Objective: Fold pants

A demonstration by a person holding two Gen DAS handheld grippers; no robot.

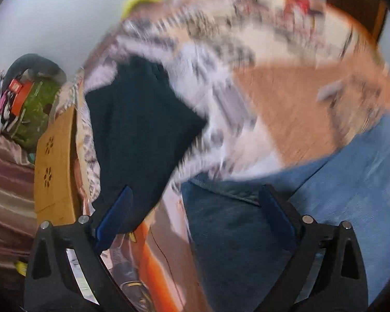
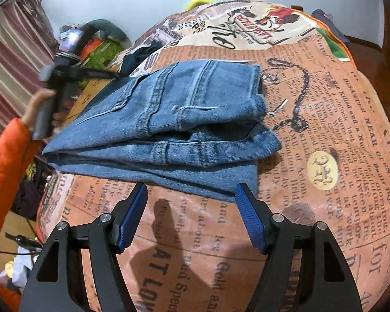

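Folded jeans are lying on the printed bedspread; left gripper is gaping wide, right gripper half-open, both empty.

Folded blue jeans on bedspread

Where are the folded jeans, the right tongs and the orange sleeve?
folded jeans (image 2: 169,119), right wrist view, top denim layer
right tongs (image 2: 191,218), right wrist view, gap midway between tips
orange sleeve (image 2: 5,171), right wrist view, forearm fabric
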